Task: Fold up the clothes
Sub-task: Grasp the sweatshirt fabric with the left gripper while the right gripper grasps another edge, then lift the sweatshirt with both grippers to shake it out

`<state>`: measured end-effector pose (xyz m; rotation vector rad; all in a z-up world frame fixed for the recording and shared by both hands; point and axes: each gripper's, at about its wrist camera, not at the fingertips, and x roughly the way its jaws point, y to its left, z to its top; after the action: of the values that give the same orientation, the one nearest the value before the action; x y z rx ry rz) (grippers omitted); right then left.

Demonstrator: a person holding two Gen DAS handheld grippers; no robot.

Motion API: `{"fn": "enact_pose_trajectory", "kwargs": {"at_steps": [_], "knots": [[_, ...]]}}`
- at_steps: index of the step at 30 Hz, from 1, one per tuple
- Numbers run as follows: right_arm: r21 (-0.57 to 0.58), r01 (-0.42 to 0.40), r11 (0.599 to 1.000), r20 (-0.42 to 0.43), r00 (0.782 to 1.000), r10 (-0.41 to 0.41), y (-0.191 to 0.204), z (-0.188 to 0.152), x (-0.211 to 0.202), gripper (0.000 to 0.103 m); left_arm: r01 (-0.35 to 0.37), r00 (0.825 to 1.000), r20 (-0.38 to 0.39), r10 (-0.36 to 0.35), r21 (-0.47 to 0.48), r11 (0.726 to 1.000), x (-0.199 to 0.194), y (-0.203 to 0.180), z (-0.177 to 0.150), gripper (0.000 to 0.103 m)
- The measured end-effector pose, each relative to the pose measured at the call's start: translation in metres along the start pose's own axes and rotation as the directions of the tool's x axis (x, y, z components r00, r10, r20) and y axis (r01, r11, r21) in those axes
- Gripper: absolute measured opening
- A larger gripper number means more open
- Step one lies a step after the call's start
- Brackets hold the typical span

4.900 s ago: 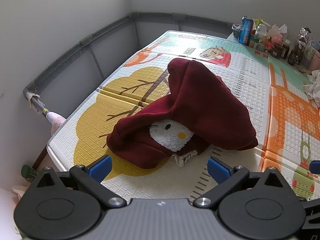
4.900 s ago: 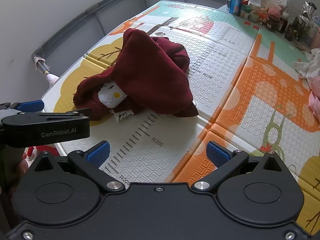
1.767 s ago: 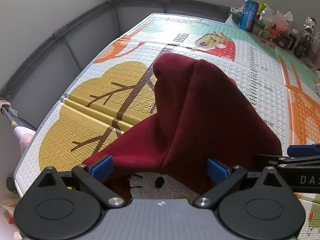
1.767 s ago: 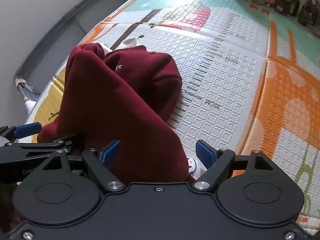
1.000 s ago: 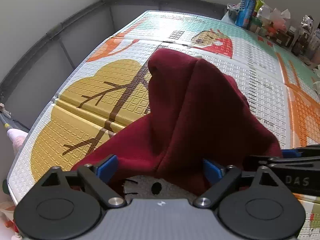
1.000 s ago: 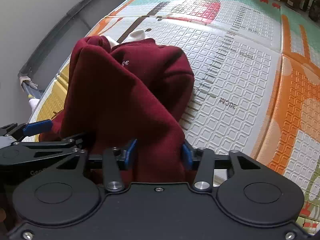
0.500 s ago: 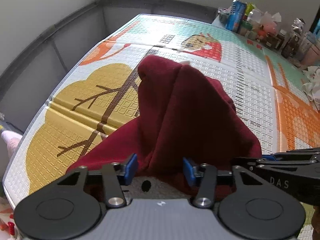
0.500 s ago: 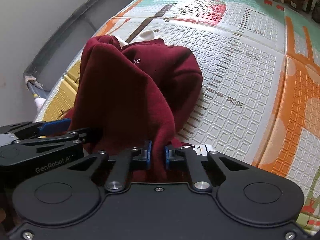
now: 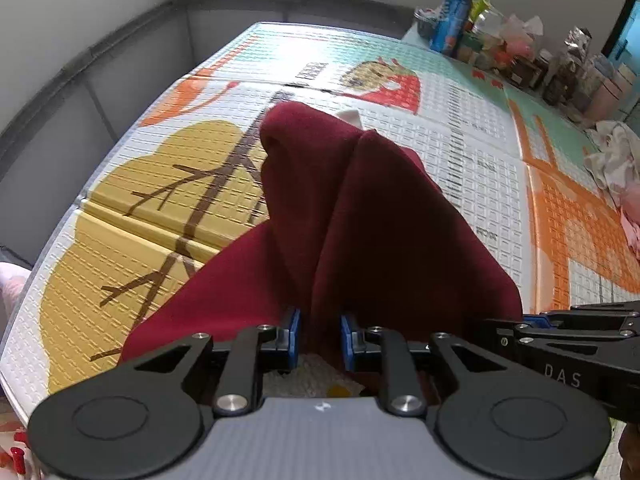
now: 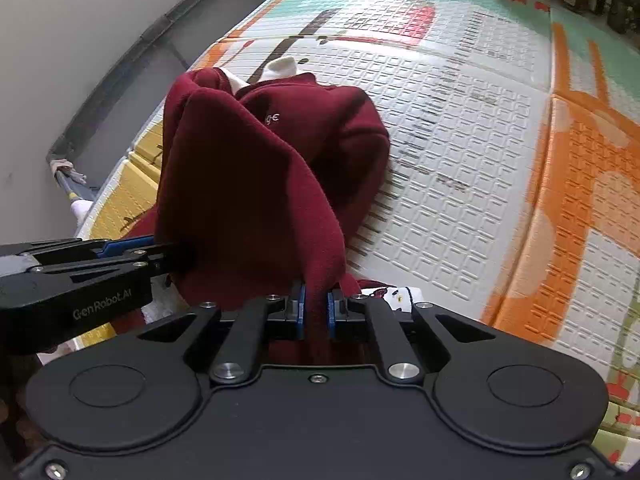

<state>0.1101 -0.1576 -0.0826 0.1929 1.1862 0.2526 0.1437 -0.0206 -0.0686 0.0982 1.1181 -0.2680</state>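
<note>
A maroon fleece garment point(image 9: 380, 220) lies bunched in a peaked heap on the play mat point(image 9: 168, 184). Its white fluffy patch point(image 9: 304, 376) shows just below my left gripper point(image 9: 320, 336), whose jaws are closing, with a thick fold of the maroon fabric filling the gap between the blue pads. In the right wrist view the same garment point(image 10: 248, 184) rises ahead, and my right gripper point(image 10: 316, 312) is shut on a thin fold of its near edge. The left gripper point(image 10: 160, 254) enters that view from the left, nose in the fabric. A white label point(image 10: 394, 294) lies beside the right gripper.
Cans, jars and bottles point(image 9: 452, 20) crowd the far right corner of the mat. A crumpled pale cloth point(image 9: 612, 152) lies at the right edge. A grey padded rail point(image 9: 120, 64) runs along the left and far sides, where the mat ends close to the garment.
Both grippers went from wide open around the near edge of the garment to closed on folds of it. The right one closed first and has drawn its fold up slightly.
</note>
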Motion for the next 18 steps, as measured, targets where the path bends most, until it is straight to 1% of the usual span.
{"fn": "enact_pose_trajectory", "kwargs": {"at_steps": [3,8,18], "knots": [[0.000,0.021,1.000,0.002,1.000,-0.021,-0.004,-0.007,-0.003,0.009,0.010,1.000,-0.010,-0.009,0.018,1.000,0.002,-0.008,-0.003,0.022],[0.042,0.030,0.999,0.003,1.000,-0.030,-0.019,-0.018,-0.010,0.009,0.034,0.999,-0.026,-0.033,0.044,0.998,0.005,-0.022,-0.007,0.022],[0.124,0.062,0.990,0.032,0.997,-0.066,-0.056,-0.040,-0.038,0.008,0.130,0.990,-0.070,-0.124,0.086,0.988,0.006,-0.057,-0.017,0.022]]}}
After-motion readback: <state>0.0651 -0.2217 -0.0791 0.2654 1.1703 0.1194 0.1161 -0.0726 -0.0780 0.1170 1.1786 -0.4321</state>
